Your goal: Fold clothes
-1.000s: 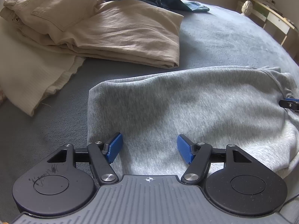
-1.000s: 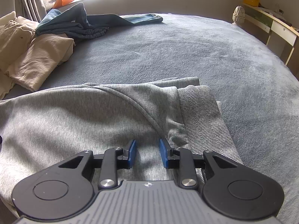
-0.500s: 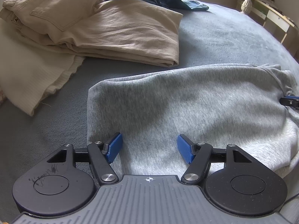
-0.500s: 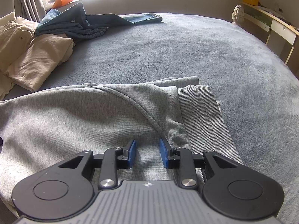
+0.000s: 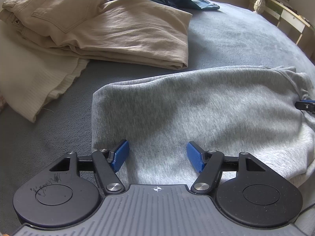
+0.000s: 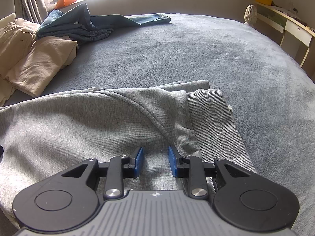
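Two grippers sit low over a grey sweatshirt (image 5: 196, 106) spread across the frame centre on the blue-grey bed (image 6: 196, 49). Left gripper (image 5: 157, 155): jaws spread wide, nothing btwn them, pads near the garment's left edge. Right gripper (image 6: 155, 161): jaws parted w/ a narrower gap, empty, just left of the ribbed hem (image 6: 214, 122). Upper left: folded tan clothes (image 5: 128, 33), cream knit (image 5: 29, 82), crumpled jeans (image 6: 78, 25) behind.

One grey sweatshirt (image 5: 196, 106) lies low in the frame, two folded tan garments (image 5: 126, 31) and one cream knit (image 5: 29, 82) upper left, one blue jeans (image 6: 82, 27) beyond.
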Demonstrator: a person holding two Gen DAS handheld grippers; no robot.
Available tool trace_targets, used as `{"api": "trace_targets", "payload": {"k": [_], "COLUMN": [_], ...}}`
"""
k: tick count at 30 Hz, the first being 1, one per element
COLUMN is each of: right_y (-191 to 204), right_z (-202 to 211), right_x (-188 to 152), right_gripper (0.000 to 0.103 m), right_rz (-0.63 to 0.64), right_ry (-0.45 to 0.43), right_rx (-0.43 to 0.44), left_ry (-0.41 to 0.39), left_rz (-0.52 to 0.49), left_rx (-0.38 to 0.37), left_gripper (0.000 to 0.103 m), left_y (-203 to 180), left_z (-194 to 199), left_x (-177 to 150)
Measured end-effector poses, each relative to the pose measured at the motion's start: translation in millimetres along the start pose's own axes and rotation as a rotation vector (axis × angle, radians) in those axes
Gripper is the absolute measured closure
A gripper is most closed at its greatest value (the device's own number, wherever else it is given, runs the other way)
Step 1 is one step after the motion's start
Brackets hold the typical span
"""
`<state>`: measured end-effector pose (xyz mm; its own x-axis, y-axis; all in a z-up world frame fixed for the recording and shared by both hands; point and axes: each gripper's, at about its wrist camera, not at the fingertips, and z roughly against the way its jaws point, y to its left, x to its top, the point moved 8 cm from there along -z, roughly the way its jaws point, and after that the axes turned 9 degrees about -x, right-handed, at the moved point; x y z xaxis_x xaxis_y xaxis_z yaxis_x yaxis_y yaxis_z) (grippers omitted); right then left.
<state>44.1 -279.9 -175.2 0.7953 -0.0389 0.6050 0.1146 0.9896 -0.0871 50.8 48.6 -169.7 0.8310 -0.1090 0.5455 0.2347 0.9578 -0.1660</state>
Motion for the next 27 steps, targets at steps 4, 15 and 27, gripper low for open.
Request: {"api": "trace_targets", "payload": {"k": [4, 15, 27], "right_y": [-0.1, -0.5, 11.1], "right_z": [-0.1, -0.6, 17.1], "right_x": [-0.2, -0.7, 12.1], "right_gripper": [0.073, 0.073, 0.072], "right_rz": [0.000, 0.001, -0.001], "right_ry": [-0.001, -0.003, -0.016], "right_rx": [0.000, 0.001, 0.050], "left_ry": [0.000, 0.002, 0.039], "left_rz": [-0.001, -0.001, 0.007], "left_rx": [0.000, 0.000, 0.021], "left_gripper": [0.037, 0.037, 0.036], "left_y": [-0.3, -0.3, -1.9], "left_z": [-0.3, -0.7, -3.4], "left_x": [-0.3, -0.4, 1.5]}}
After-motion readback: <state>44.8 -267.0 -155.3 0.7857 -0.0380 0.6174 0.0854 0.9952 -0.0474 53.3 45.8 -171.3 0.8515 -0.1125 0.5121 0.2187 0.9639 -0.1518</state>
